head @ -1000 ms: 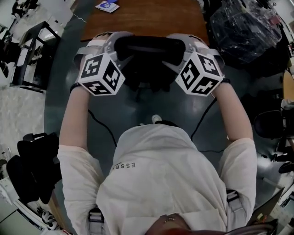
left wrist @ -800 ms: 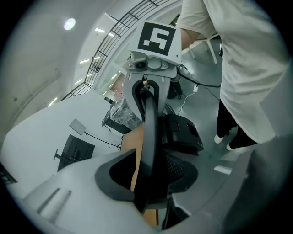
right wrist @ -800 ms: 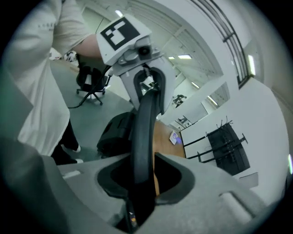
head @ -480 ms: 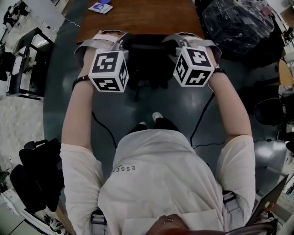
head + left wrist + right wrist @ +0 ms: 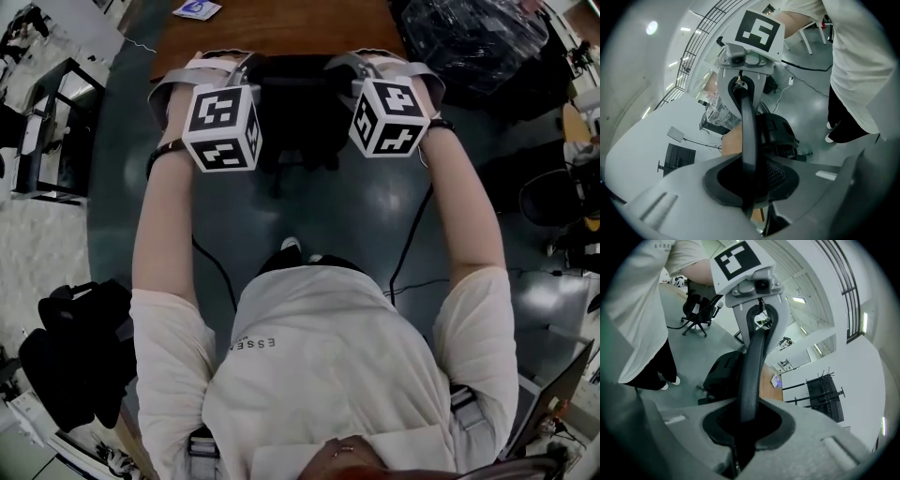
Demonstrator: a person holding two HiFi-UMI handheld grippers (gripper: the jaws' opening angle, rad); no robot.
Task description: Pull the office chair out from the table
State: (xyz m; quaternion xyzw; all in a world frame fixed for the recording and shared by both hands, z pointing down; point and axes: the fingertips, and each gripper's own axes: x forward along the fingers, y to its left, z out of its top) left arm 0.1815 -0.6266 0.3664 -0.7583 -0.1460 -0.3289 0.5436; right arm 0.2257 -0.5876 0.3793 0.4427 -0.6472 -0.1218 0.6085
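Both pairs of jaws have just been closing, and each now has something between its pads. The left gripper (image 5: 750, 180) pinches the dark top rim (image 5: 749, 126) of the chair (image 5: 300, 103) towards its left end, and the right gripper (image 5: 745, 425) pinches the same rim towards its right end. Each is narrowed to a slim gap that the rim fills. A second ago both stood wide at the corners of the back; since then the hands have drawn in a little along it and clamped on. The chair itself looks no further from the table (image 5: 281, 23), with its back right at the wooden edge and the person standing just behind it. So the grip seems made and the pull not yet begun. The next move is probably a steady draw towards the person, both hands together so the chair rolls straight and does not swivel. A jerk could slip the thin rim out of the pads.
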